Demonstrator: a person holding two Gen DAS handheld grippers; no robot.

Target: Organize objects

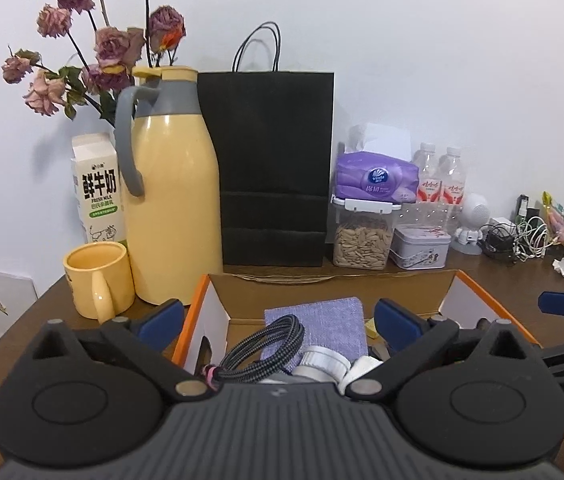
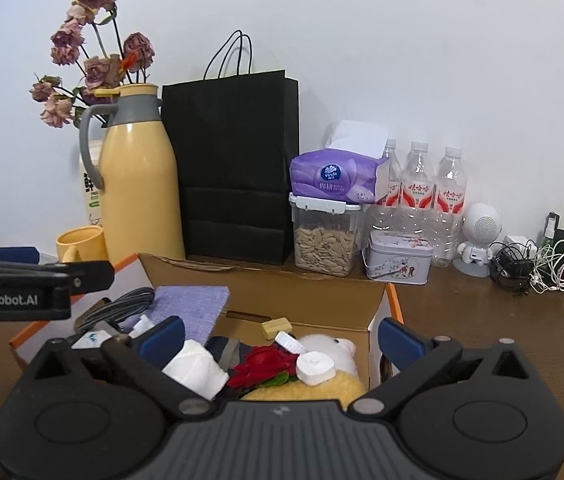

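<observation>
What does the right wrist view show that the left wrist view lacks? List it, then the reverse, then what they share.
Only the right wrist view: a yellow plush toy with a red fabric flower in the cardboard box, and a third water bottle.

Only the left wrist view: the milk carton front, unobstructed, and the yellow mug whole.

Both: the yellow thermos, black paper bag, purple tissue pack, and purple cloth in the box.

1. We hold the left gripper (image 1: 280, 322) with its jaws spread wide and nothing between the blue pads (image 1: 164, 316);
2. Our right gripper (image 2: 280, 338) stands equally wide and empty; both tilt slightly downward, side by side.
</observation>
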